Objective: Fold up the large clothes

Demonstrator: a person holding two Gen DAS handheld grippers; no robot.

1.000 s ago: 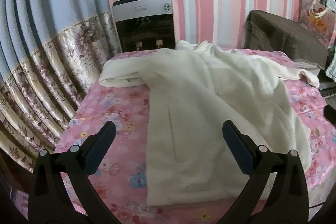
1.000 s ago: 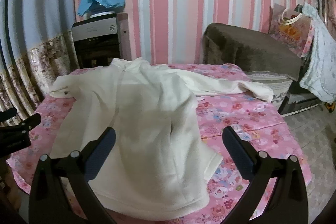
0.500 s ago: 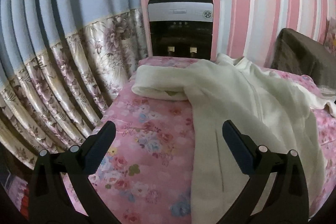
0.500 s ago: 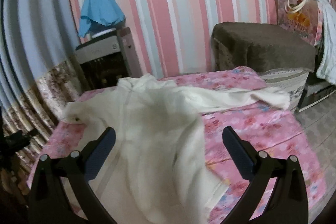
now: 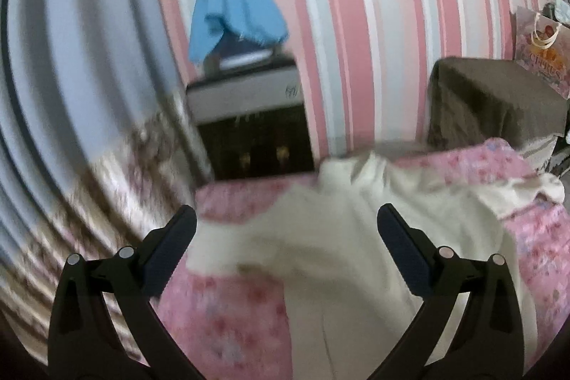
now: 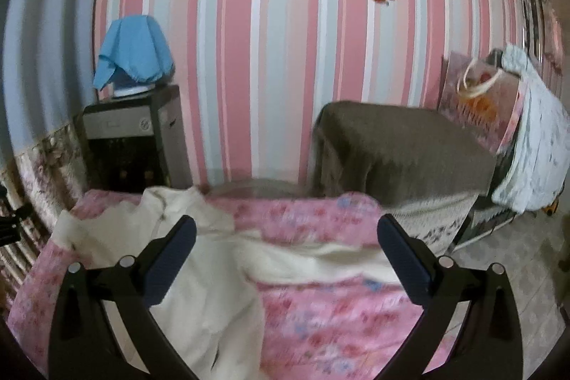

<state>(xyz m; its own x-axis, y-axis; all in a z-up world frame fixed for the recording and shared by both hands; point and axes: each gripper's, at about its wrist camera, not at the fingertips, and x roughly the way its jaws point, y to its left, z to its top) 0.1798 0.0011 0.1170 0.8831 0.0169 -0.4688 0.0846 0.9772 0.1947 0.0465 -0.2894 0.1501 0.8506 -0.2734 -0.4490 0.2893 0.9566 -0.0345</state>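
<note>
Cream fleece jacket (image 5: 356, 259) spread flat on pink floral worktop (image 6: 342, 319), collar toward striped wall, one sleeve (image 6: 320, 259) stretched sideways. Surface blurred, rumpled. Left claw (image 5: 285, 246) spread wide, empty. Right claw (image 6: 285, 246) likewise spread, gripping nothing.

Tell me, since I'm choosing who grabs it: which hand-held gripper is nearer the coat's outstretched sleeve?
Right. The right hand-held gripper hovers open directly over the outstretched sleeve; the left hand-held gripper is open over the coat's opposite shoulder.
</note>
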